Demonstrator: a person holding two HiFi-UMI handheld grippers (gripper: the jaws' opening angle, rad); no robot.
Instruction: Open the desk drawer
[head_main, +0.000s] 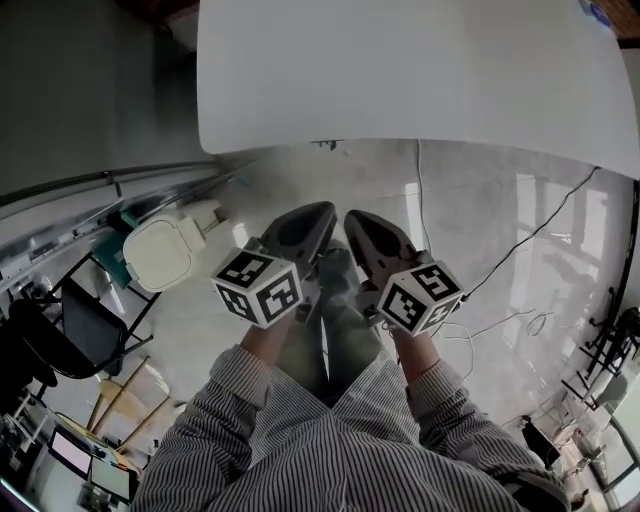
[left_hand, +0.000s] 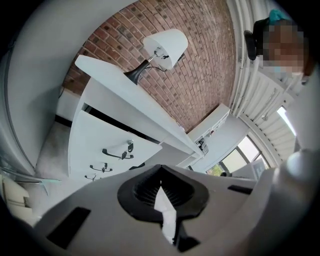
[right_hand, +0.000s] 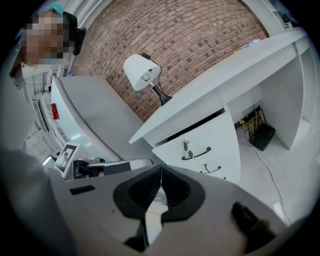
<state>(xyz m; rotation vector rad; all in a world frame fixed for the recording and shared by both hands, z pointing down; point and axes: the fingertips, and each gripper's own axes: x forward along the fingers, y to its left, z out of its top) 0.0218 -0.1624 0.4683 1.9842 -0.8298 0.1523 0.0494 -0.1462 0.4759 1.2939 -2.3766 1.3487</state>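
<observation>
The left gripper (head_main: 312, 222) and the right gripper (head_main: 360, 228) are both closed with nothing between the jaws, and they are side by side above the floor (head_main: 480, 230), in front of the white desk (head_main: 420, 70) and apart from it. The head view shows only the flat top of the desk, but each gripper view shows also the drawer (left_hand: 112, 132) (right_hand: 202, 140) under this top, at the top of a stack of drawers, with a lamp (left_hand: 164, 46) standing on the desk before a brick wall (right_hand: 200, 45). The drawer is shut, its front faces the grippers, and the long axis of its dark handle (left_hand: 116, 153) (right_hand: 196, 154) runs along the front, parallel to the desk edge.
</observation>
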